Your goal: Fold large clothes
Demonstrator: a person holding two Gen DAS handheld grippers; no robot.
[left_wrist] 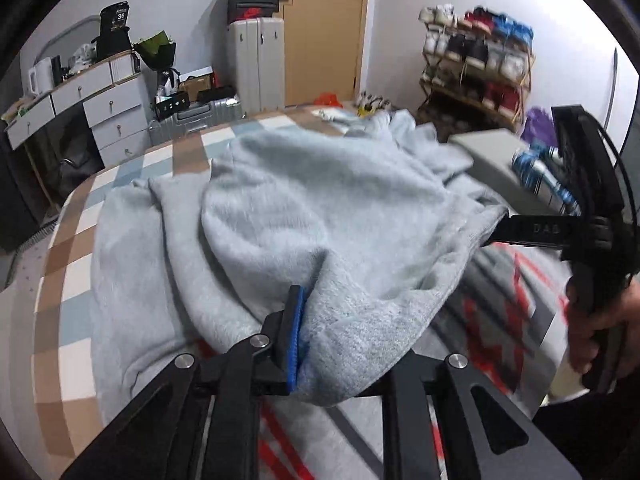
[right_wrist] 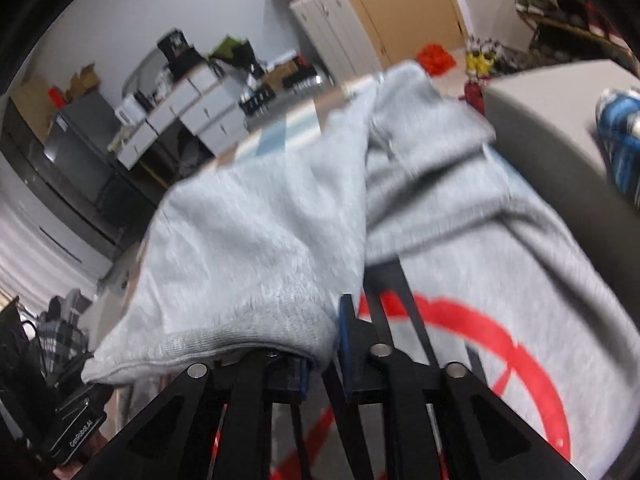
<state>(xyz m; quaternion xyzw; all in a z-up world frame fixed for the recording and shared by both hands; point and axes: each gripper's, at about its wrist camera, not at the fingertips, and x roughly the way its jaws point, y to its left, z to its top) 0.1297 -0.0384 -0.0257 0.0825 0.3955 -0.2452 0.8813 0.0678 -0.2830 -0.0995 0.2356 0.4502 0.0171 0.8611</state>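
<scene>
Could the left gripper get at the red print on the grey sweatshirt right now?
Probably not directly: the left gripper has a fold of the light grey fleece sweatshirt draped between its fingers, covering most of the red print below. It would need to let go first.

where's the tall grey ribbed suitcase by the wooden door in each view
Left wrist: grey suitcase stands at top centre, left of the wooden door.
Right wrist: grey suitcase at top centre-right, tilted, again left of the door.
Shared landmark: the white drawer unit.

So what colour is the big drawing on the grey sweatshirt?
Red, printed on the grey sweatshirt; clearest in the right wrist view.
</scene>
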